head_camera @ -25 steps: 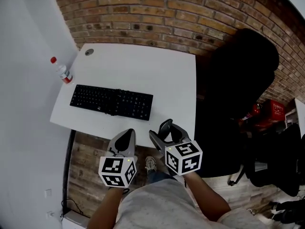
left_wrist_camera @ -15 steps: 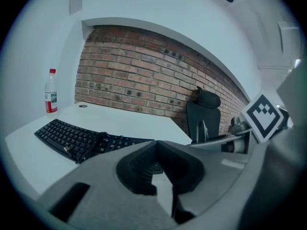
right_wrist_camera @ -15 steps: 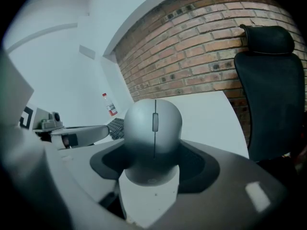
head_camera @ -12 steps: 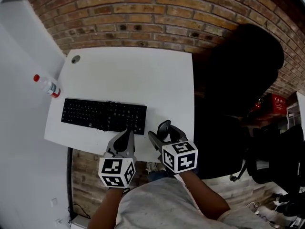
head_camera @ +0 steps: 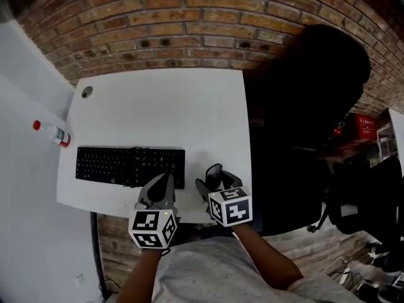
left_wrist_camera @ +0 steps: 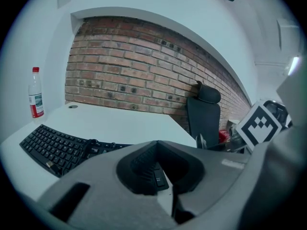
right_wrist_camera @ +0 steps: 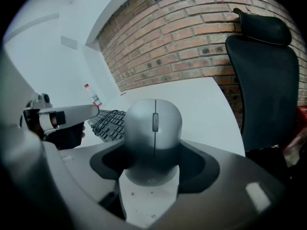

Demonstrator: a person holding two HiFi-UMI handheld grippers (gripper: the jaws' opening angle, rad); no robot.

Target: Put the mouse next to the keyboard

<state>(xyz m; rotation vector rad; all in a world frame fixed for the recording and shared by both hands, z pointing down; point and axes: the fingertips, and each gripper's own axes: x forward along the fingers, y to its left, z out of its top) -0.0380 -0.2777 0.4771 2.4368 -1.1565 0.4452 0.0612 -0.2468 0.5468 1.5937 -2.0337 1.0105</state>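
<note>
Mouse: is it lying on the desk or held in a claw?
Held. The mouse sits clamped in the jaws of the right claw, raised off the desk, near the keyboard.

**Item count: desk area**

One white desk [head_camera: 158, 106]. One black keyboard [head_camera: 129, 166] on it, taken as the reference point. One clear bottle [head_camera: 52, 133] with a red cap, beyond the keyboard's left end. One grey mouse [right_wrist_camera: 152, 123], right of the keyboard's near corner. Two grippers: the left gripper [head_camera: 163, 183] at the keyboard's near-right edge, and the right gripper [head_camera: 218, 180] further right. One black office chair [head_camera: 303, 106], well right of the keyboard. One round cable hole [head_camera: 86, 91], behind the keyboard's left end.
</note>
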